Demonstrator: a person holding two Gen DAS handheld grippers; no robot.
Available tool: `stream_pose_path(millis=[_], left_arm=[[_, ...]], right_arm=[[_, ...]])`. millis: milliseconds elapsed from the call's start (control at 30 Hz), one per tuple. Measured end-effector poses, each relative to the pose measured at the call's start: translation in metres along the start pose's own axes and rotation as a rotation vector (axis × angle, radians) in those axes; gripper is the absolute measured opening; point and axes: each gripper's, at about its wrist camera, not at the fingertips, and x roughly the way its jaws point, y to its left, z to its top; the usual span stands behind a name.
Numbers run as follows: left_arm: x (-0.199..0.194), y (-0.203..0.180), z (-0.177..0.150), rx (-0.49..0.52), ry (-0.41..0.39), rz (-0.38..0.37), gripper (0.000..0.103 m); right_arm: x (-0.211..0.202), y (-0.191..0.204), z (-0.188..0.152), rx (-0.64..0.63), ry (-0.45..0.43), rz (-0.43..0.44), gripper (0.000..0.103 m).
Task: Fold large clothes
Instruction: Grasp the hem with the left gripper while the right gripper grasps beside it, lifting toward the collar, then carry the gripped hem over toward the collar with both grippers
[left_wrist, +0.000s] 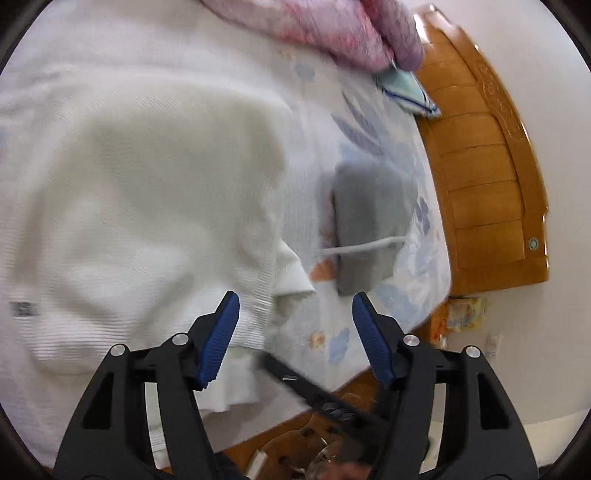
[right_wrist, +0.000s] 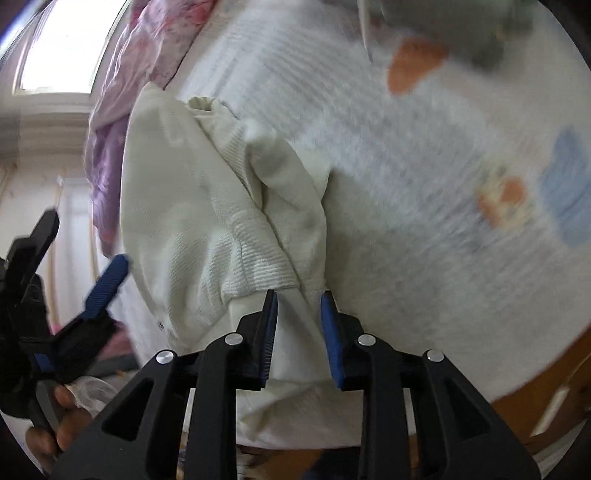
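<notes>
A large cream knitted garment (left_wrist: 140, 206) lies spread on the bed, folded over itself with a ribbed hem near the bed's edge. My left gripper (left_wrist: 295, 299) hovers open above the hem corner and the patterned sheet (left_wrist: 369, 302), with nothing between its blue pads. In the right wrist view the garment (right_wrist: 207, 221) bunches in thick folds. My right gripper (right_wrist: 298, 295) stands at its near edge, jaws partly apart, a slack fold of cream cloth lying between the pads without being pinched. The left gripper (right_wrist: 85, 243) shows open at the left, held by a hand (right_wrist: 70, 406).
A folded grey garment (left_wrist: 369, 221) with a white cord lies on the sheet to the right of the cream one. A pink quilt (left_wrist: 332, 29) is heaped at the far side. A wooden bed board (left_wrist: 491, 177) borders the right. Floor and a blurred dark bar (left_wrist: 314, 391) lie below the bed's edge.
</notes>
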Motion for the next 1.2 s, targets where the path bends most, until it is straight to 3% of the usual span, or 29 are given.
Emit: stream_pose_path(millis=[67, 100, 233, 333, 367, 400, 467, 567, 667, 733, 833, 900, 1067, 1200], left_arm=[[-0.018, 0.014, 0.002, -0.022, -0.055, 0.093, 0.066], [-0.027, 0.031, 0.003, -0.048, -0.078, 0.192, 0.067], [-0.026, 0.087, -0.004, -0.135, -0.040, 0.362, 0.067], [-0.018, 0.128, -0.020, -0.232, 0.015, 0.339, 0.067], [-0.013, 0.136, -0.027, -0.259, 0.029, 0.330, 0.067], [-0.010, 0.142, -0.033, -0.269, 0.032, 0.341, 0.067], [-0.001, 0.153, -0.045, -0.287, 0.048, 0.320, 0.070], [0.004, 0.162, -0.050, -0.329, 0.037, 0.275, 0.072], [0.004, 0.169, -0.051, -0.374, 0.038, 0.238, 0.073], [0.000, 0.173, -0.051, -0.366, 0.033, 0.233, 0.074], [-0.008, 0.183, -0.055, -0.395, 0.027, 0.193, 0.074], [-0.019, 0.196, -0.060, -0.405, 0.028, 0.180, 0.075], [-0.021, 0.201, -0.067, -0.415, 0.030, 0.174, 0.076], [-0.021, 0.195, -0.072, -0.425, 0.030, 0.170, 0.076]], right_arm=[[-0.020, 0.018, 0.004, -0.098, -0.039, -0.075, 0.024], [-0.026, 0.030, 0.009, -0.153, -0.062, -0.081, 0.024], [-0.016, 0.088, 0.030, -0.372, -0.075, 0.002, 0.021], [0.018, 0.109, 0.039, -0.473, -0.034, -0.025, 0.021], [0.030, 0.111, 0.046, -0.500, -0.022, -0.073, 0.020], [0.044, 0.108, 0.052, -0.538, -0.021, -0.150, 0.017], [0.065, 0.086, 0.063, -0.517, 0.046, -0.201, 0.000], [0.070, 0.065, 0.073, -0.454, 0.080, -0.137, 0.000], [0.067, 0.069, 0.072, -0.457, 0.084, -0.155, 0.000], [0.063, 0.074, 0.071, -0.450, 0.090, -0.135, 0.005], [0.062, 0.090, 0.090, -0.360, 0.098, -0.042, 0.026], [0.046, 0.081, 0.086, -0.303, 0.080, 0.027, 0.058], [0.023, 0.043, 0.070, -0.170, 0.084, 0.082, 0.062], [0.047, 0.016, 0.052, -0.047, 0.200, 0.091, 0.062]])
